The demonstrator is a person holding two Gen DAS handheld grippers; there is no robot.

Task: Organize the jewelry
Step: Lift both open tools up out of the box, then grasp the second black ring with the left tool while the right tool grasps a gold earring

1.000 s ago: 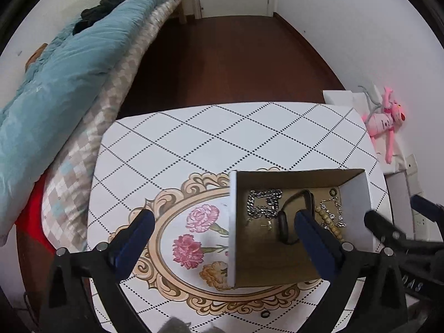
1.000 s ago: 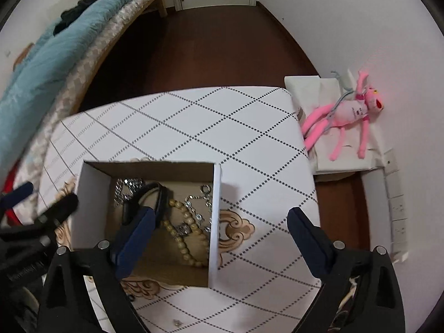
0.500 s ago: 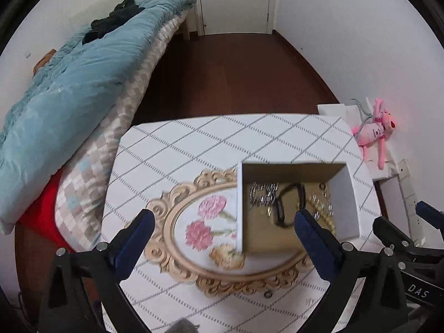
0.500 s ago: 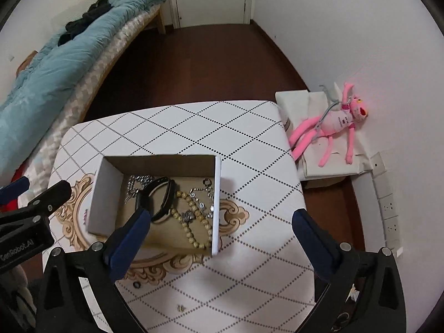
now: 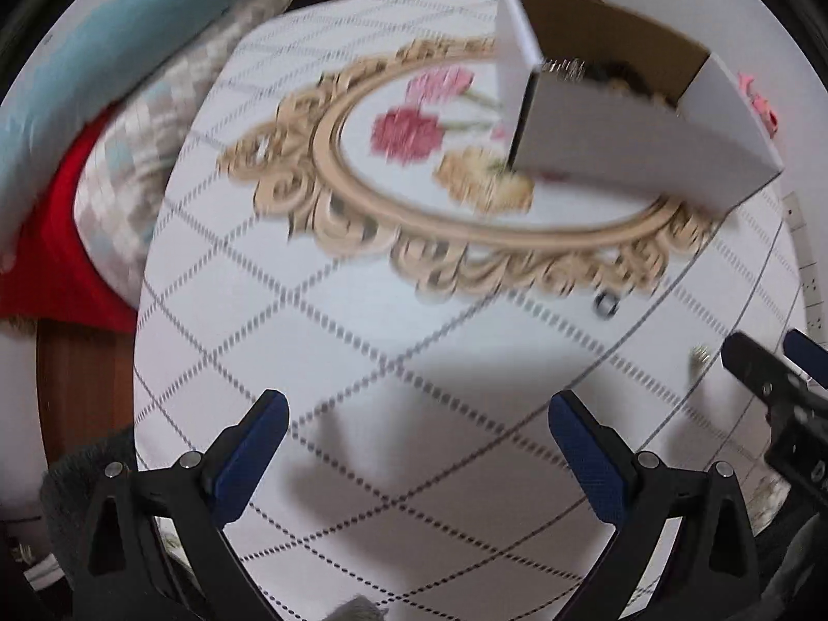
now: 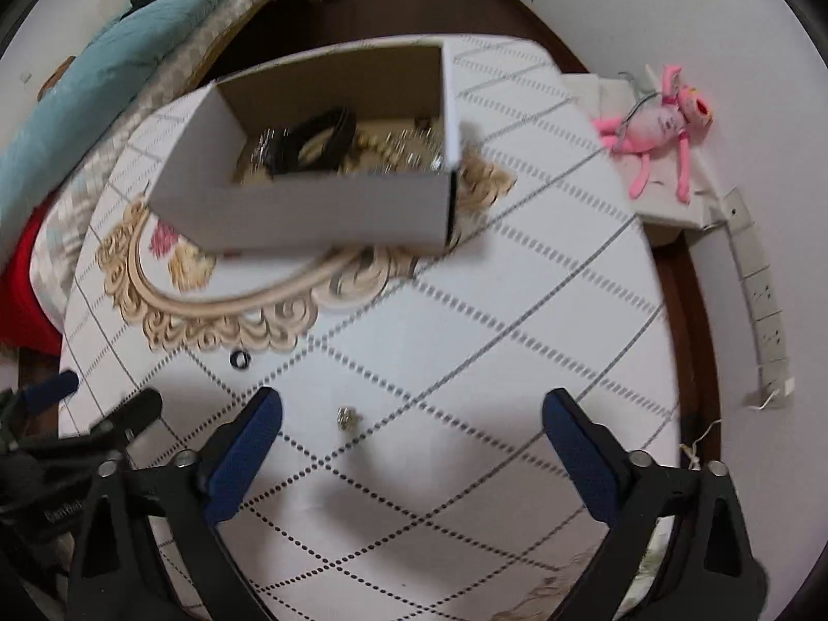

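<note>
Jewelry: a small ring [image 6: 240, 359] and stud [image 6: 348, 418] near my wide-open, empty right gripper [image 6: 411, 458]; light, slippery, best pinched across their edges.

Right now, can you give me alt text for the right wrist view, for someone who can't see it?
An open white cardboard box holding a tangle of jewelry, including a black band, sits on a white diamond-patterned table. Nearer the camera, a small dark ring and a tiny metallic piece lie loose on the table, just ahead of the empty right gripper, its blue-padded jaws wide apart.
</note>
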